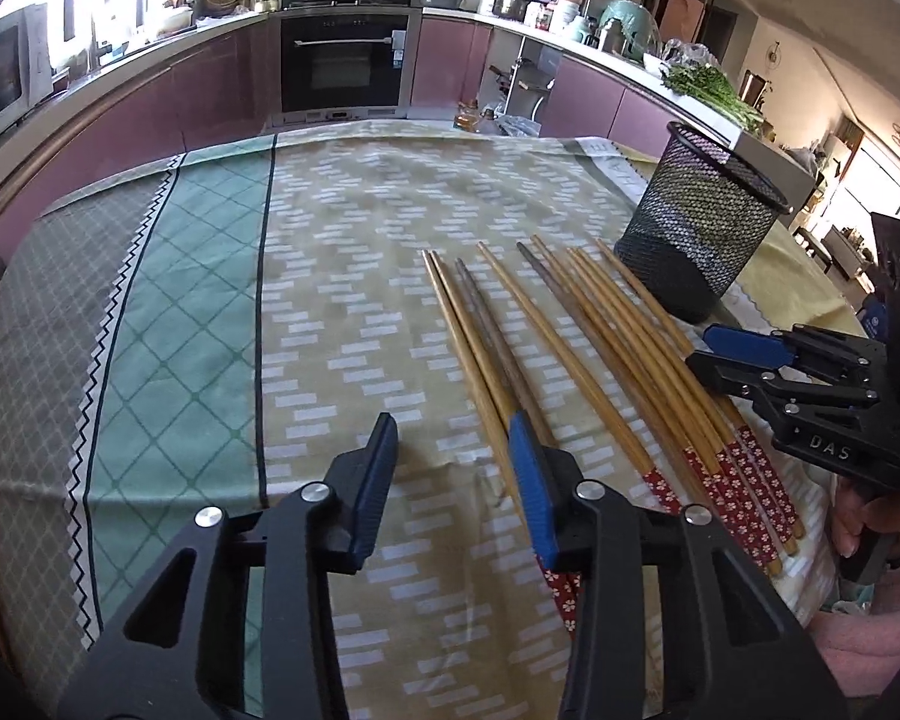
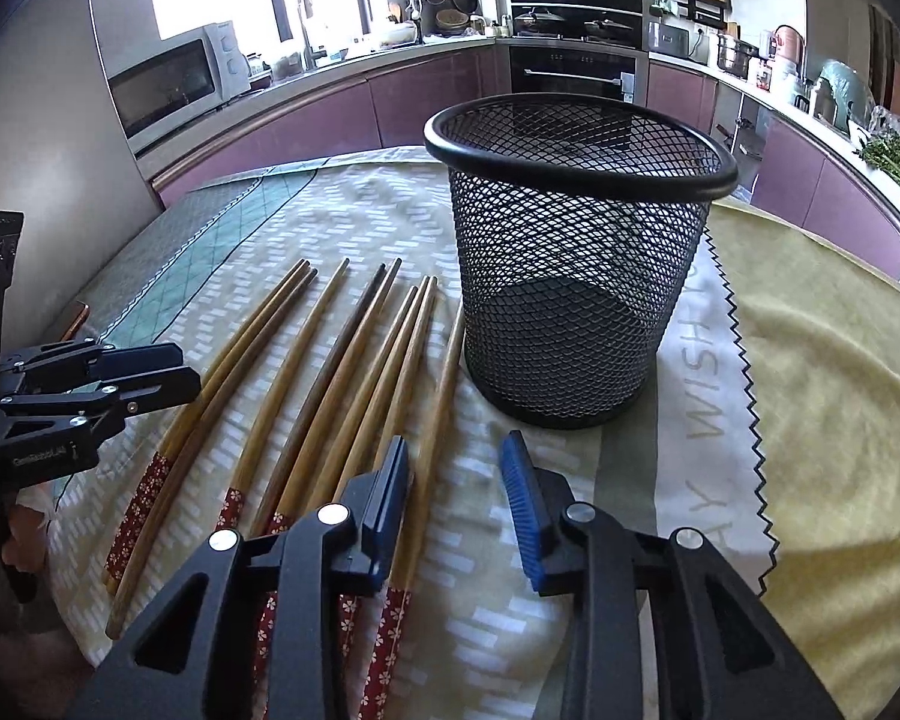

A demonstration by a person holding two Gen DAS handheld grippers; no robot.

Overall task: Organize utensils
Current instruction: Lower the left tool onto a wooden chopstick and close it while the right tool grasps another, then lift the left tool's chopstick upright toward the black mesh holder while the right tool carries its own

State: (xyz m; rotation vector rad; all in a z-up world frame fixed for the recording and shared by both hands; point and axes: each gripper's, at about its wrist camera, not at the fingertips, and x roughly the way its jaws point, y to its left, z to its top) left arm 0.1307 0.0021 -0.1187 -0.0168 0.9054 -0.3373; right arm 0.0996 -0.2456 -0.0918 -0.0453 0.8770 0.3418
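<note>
The chopsticks (image 1: 576, 336) lie fanned across the frame's middle on the tablecloth (image 1: 198, 300), beside the upright mesh holder (image 2: 576, 276). Their patterned ends vanish under both tools. The left gripper (image 1: 456, 468) and right gripper (image 2: 456, 480) hang with jaws apart, grasping nothing; whether a pad touches wood is unclear.

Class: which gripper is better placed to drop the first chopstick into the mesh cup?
Probably the right gripper: the empty black wire-mesh cup stands just ahead of it, the red-handled wooden chopsticks beside its jaws.
</note>
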